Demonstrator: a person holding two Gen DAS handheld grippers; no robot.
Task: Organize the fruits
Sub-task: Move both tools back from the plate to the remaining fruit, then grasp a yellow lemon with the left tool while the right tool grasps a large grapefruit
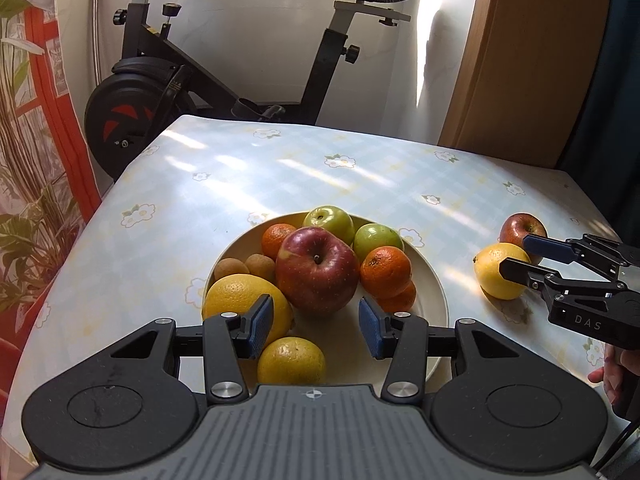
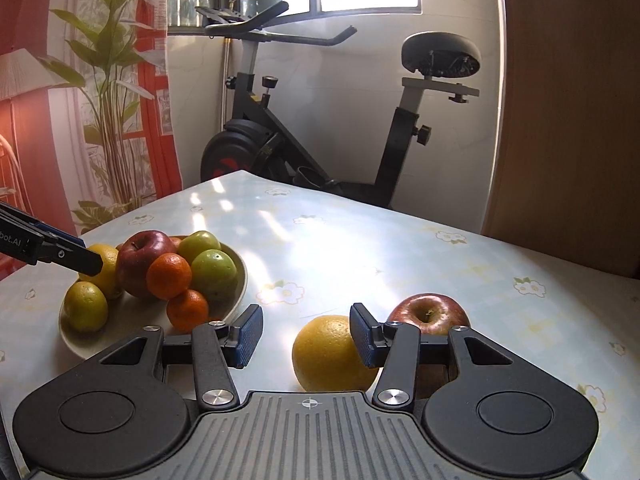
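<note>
The right gripper [image 2: 306, 336] is hovering unclenched with the firm, smooth, roll-prone yellow orange [image 2: 328, 356] sitting just ahead beside its right pad, likely best pinched across its widest middle.

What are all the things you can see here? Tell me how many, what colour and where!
Plate: one, cream, on the table, holding most of the fruit.
Red apples: two; one big on the plate, one on the table.
Green apples: two, at the plate's far side.
Mandarins: three, orange, on the plate.
Yellow citrus: three; two on the plate, one on the table.
Small brown fruits: two, plate's left side.
Tablecloth: one, pale with flowers.
Exercise bike: one, black, behind the table.
Left tongs: black with blue pads, open above the plate.
Right tongs: same colours, open, by the table citrus.
</note>
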